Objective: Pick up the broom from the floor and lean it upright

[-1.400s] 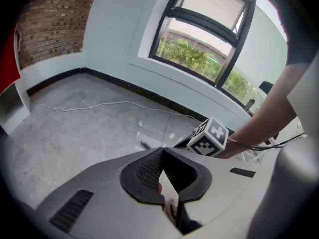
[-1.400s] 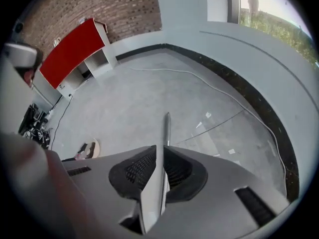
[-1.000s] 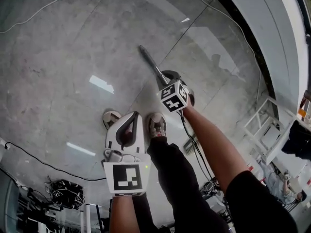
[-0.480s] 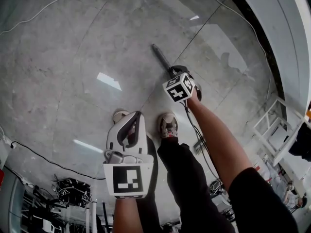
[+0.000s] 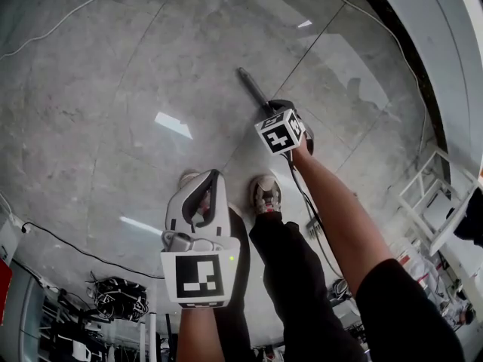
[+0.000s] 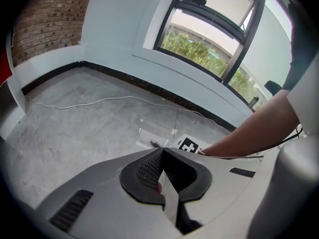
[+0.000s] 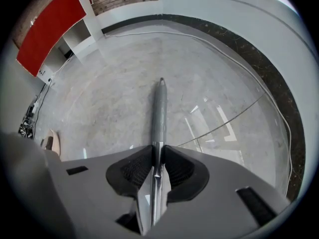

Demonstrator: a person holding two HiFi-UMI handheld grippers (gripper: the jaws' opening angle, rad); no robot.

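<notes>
The broom lies along the grey floor, its slim grey handle (image 5: pixel 253 87) (image 7: pixel 159 113) pointing away and its bristle head (image 5: pixel 312 225) near my right leg. My right gripper (image 5: pixel 276 116) (image 7: pixel 157 169) points straight down and is shut on the handle partway along, with the free end sticking out beyond the jaws. My left gripper (image 5: pixel 204 191) (image 6: pixel 162 171) hovers above my feet, shut and holding nothing. The left gripper view catches the handle's tip (image 6: pixel 154 143) and the right gripper's marker cube (image 6: pixel 189 146) below my forearm (image 6: pixel 254 128).
My shoes (image 5: pixel 266 194) stand just beside the broom. A white cable (image 5: pixel 60 17) and a black cable (image 5: pixel 60 243) trail over the floor. A white rack (image 5: pixel 426 194) stands at the right, a curved wall with a dark skirting (image 7: pixel 259 59) beyond, and a red cabinet (image 7: pixel 47 29) far left.
The right gripper has sunk a little while keeping its grip on the handle. The left gripper has drifted slightly lower, still shut and empty.
</notes>
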